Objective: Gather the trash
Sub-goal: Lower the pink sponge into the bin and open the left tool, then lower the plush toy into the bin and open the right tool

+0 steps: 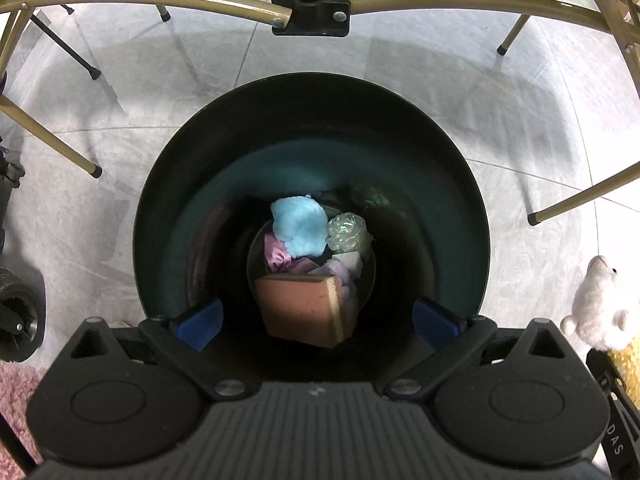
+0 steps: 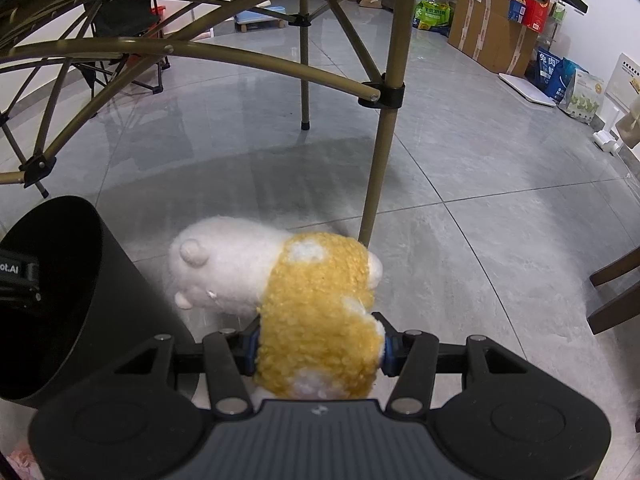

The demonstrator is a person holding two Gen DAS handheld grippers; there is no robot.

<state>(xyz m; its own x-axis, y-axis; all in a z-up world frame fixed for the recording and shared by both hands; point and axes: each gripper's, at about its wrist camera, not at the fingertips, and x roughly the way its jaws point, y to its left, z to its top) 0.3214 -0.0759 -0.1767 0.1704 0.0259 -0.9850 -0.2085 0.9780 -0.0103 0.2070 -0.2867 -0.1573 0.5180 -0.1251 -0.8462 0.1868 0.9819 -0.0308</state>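
My left gripper [image 1: 318,322] hangs straight down over the mouth of a black trash bin [image 1: 168,200], jaws wide open and empty. At the bin's bottom lie an orange sponge block [image 1: 300,308], a blue crumpled wad [image 1: 300,226], a clear crinkled wrapper [image 1: 346,232] and pink and lilac scraps [image 1: 276,258]. My right gripper [image 2: 318,350] is shut on a white and yellow plush toy [image 2: 316,316], held above the floor just right of the bin [image 2: 116,300]. The toy's white head [image 1: 600,308] shows at the right edge of the left wrist view.
Olive metal legs and cross bars of a folding table [image 2: 384,152] stand close behind the bin and toy. A pink fluffy rug [image 1: 16,408] and a black wheel [image 1: 20,324] lie at the left. Cardboard boxes and bags [image 2: 492,28] line the far wall. A wooden chair frame [image 2: 616,288] is at the right.
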